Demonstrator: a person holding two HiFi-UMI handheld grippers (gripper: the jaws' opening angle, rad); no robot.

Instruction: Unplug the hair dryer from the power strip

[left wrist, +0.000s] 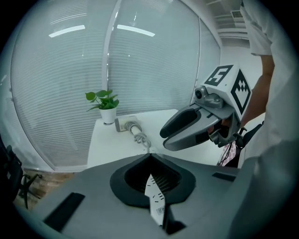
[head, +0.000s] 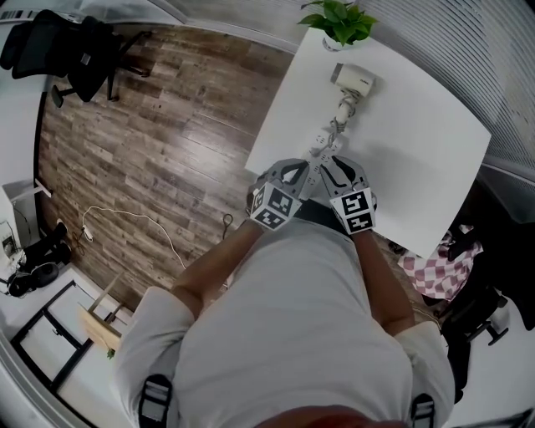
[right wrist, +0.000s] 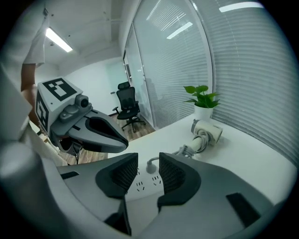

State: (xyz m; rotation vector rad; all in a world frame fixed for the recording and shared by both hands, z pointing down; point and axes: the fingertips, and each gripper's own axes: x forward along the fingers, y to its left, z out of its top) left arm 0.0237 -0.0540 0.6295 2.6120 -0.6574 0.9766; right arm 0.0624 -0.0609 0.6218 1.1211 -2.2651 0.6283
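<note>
A cream hair dryer (head: 351,79) lies on the white table (head: 418,159) with its cord (head: 341,117) bunched beside it. The cord leads to a white power strip (head: 321,144) near the table's front edge. In the right gripper view the strip (right wrist: 140,186) lies just beyond the jaws, with a white plug (right wrist: 152,164) standing in it. My right gripper (right wrist: 148,161) is open above the strip and plug, touching neither. My left gripper (left wrist: 149,154) hangs shut and empty beside it, over the table. Both (head: 303,174) (head: 333,171) hover side by side at the strip's near end.
A potted plant (head: 338,21) stands at the table's far corner behind the dryer. Left of the table are a wood floor, a black office chair (head: 79,46) and a loose white cable (head: 125,213). A checked cloth (head: 435,272) hangs at the right.
</note>
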